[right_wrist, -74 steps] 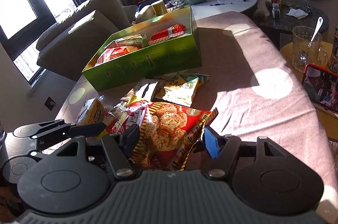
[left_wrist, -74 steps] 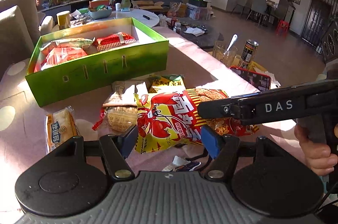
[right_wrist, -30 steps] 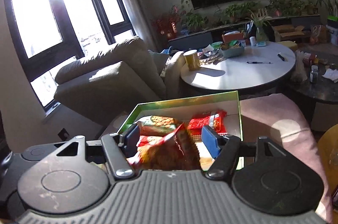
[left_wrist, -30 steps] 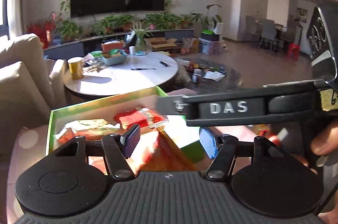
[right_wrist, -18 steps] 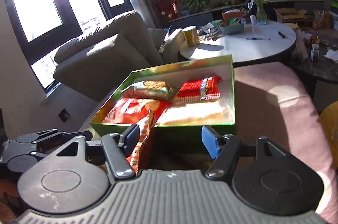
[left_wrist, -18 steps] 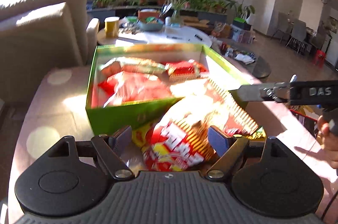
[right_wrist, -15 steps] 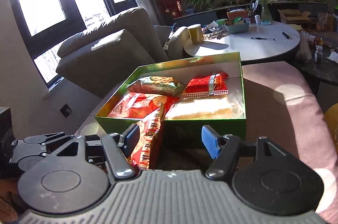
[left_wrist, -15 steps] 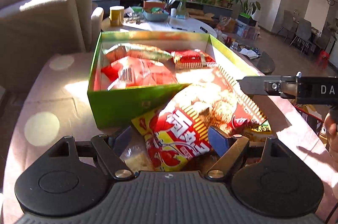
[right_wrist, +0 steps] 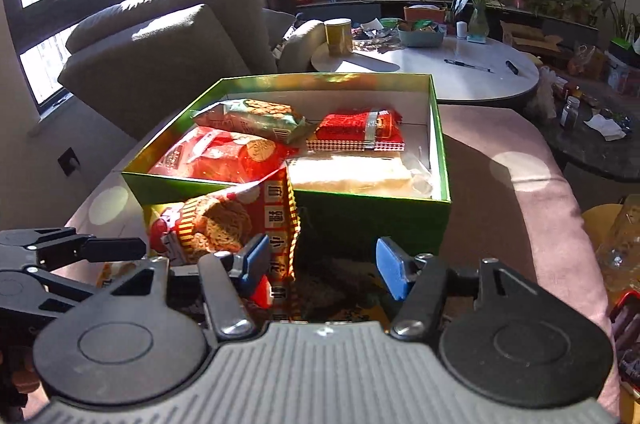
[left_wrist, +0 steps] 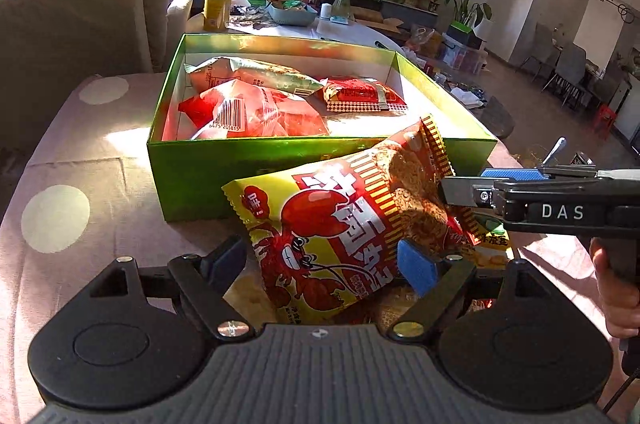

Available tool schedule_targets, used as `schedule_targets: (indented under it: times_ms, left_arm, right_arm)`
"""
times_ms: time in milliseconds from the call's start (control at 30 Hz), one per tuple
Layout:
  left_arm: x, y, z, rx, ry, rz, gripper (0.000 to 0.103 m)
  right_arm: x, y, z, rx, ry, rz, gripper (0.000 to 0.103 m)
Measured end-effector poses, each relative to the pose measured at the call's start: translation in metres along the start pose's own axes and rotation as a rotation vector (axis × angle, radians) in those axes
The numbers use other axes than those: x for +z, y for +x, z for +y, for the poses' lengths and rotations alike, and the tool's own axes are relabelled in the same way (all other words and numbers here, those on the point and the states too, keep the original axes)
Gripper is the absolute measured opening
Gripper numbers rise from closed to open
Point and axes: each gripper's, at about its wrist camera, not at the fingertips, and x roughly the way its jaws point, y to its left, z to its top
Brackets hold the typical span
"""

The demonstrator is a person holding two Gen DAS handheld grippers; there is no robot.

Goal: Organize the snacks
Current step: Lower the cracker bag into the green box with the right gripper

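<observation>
A yellow-and-red crayfish snack bag (left_wrist: 352,224) leans against the front wall of the green box (left_wrist: 192,168), its top corner over the rim. My left gripper (left_wrist: 320,262) is open, its blue pads either side of the bag's lower part. My right gripper (right_wrist: 320,262) is open; the bag (right_wrist: 232,220) stands by its left pad (right_wrist: 256,256), and its fingers (left_wrist: 464,194) reach the bag's right edge in the left wrist view. The box (right_wrist: 360,220) holds a red bag (left_wrist: 256,112), a green-white bag (left_wrist: 256,72), a red-checked packet (left_wrist: 364,94) and a pale packet (right_wrist: 348,174).
More snack packets (left_wrist: 488,248) lie on the pink cloth under the bag. A sofa (right_wrist: 160,52) stands behind the box on the left. A round white table (right_wrist: 440,68) with a yellow can (right_wrist: 338,36) is behind. A glass (right_wrist: 624,240) stands at the right edge.
Both grippers lifted the crayfish bag off the cloth and carried it toward the box. They then opened, and the bag dropped against the box's front wall. Both grippers pulled back slightly.
</observation>
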Motion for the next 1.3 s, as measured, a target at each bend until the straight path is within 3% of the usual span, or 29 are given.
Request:
schedule_targets:
  times_ms: [667, 800, 900, 967, 1033, 1067, 1167, 1300]
  left_arm:
    - [0.008, 0.017, 0.008, -0.036, -0.025, 0.044, 0.085]
    - [0.009, 0.015, 0.013, -0.012, -0.041, 0.044, 0.094]
    - [0.01, 0.023, 0.018, -0.052, -0.076, 0.069, 0.095]
    - [0.011, 0.029, 0.019, -0.089, -0.084, 0.078, 0.093]
    - [0.011, 0.028, 0.016, -0.11, -0.069, 0.064, 0.079]
    - [0.011, 0.026, 0.013, -0.123, -0.059, 0.055, 0.078]
    - [0.012, 0.014, 0.003, -0.103, -0.01, 0.009, 0.066]
    - [0.016, -0.003, -0.009, -0.079, 0.037, -0.04, 0.065]
  right_arm:
    - [0.007, 0.005, 0.005, 0.136, 0.011, 0.009, 0.065]
    - [0.005, 0.004, 0.006, 0.133, 0.004, 0.01, 0.065]
    - [0.005, 0.004, 0.006, 0.132, 0.004, 0.011, 0.065]
    - [0.006, 0.005, 0.007, 0.136, 0.004, 0.012, 0.065]
    - [0.006, 0.006, 0.007, 0.145, 0.009, 0.015, 0.065]
    - [0.007, 0.006, 0.007, 0.154, 0.013, 0.016, 0.065]
    - [0.008, 0.003, 0.009, 0.176, 0.024, 0.018, 0.065]
    - [0.01, -0.008, 0.016, 0.155, 0.002, -0.012, 0.065]
